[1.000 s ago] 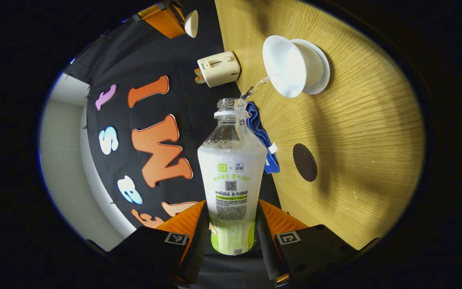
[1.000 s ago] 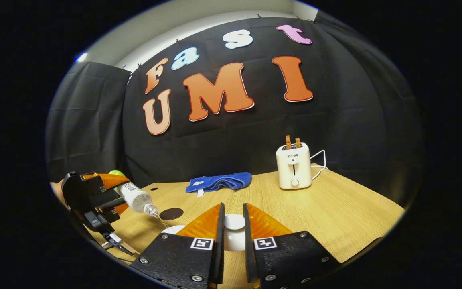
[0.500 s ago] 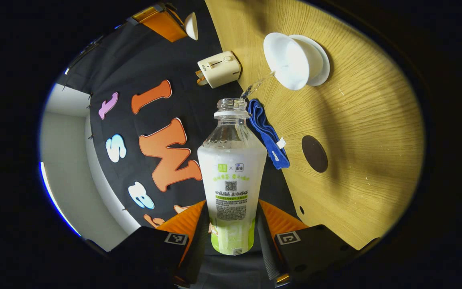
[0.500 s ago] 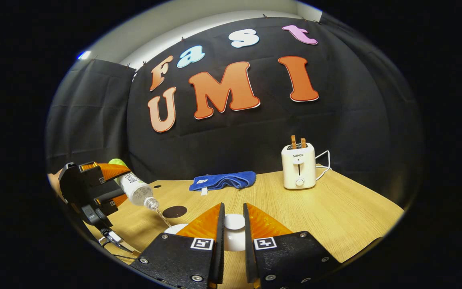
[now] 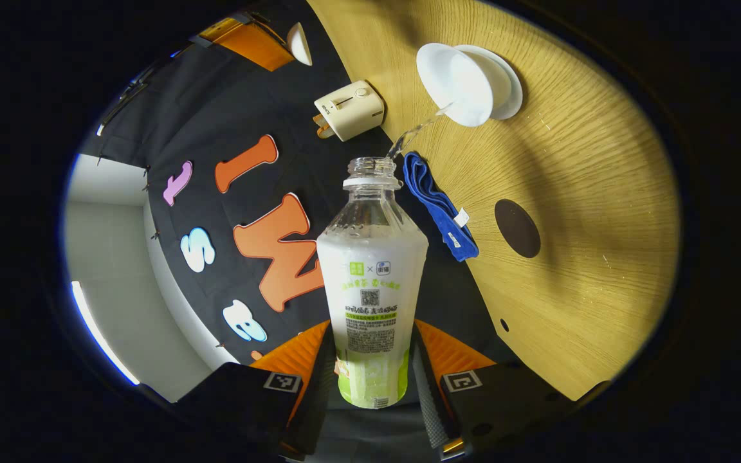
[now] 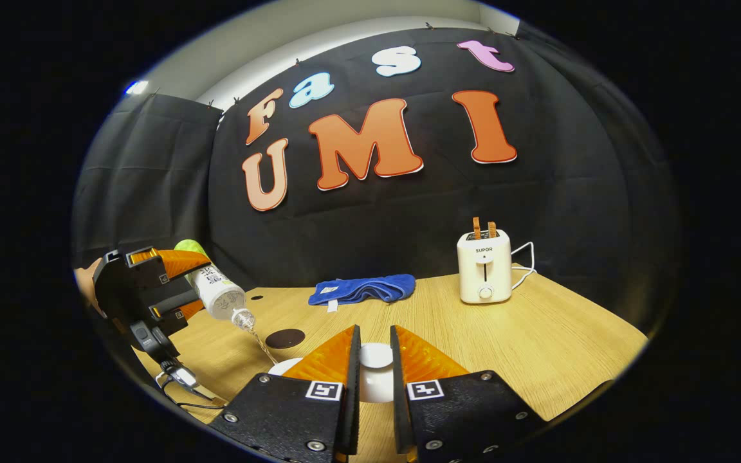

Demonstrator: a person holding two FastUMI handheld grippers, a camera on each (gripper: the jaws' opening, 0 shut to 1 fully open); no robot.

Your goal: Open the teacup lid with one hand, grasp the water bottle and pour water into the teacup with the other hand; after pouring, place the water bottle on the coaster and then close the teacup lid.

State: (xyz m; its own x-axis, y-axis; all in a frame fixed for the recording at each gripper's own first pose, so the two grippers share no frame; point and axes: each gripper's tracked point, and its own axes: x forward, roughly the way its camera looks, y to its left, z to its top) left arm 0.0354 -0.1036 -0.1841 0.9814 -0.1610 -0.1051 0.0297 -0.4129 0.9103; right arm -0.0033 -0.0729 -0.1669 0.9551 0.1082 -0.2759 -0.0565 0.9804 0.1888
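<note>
The left gripper (image 5: 370, 360) clamped the bottle (image 5: 371, 283), tipped so a thin stream of water (image 5: 412, 132) ran from its mouth into the open teacup (image 5: 457, 87) on its saucer. The right gripper (image 6: 374, 373) pinched the lid (image 6: 375, 357) above the table (image 6: 538, 347). The coaster (image 5: 517, 227) lay bare near a blue cloth (image 5: 438, 206).

This is a staged recording booth, not a lived-in home: black cloth (image 6: 152, 193) hangs as the wall beyond the tongs, and a bare wooden surface (image 6: 550, 347) carries a few household props, a toaster (image 6: 485, 267) and a blue towel (image 6: 364, 289).
</note>
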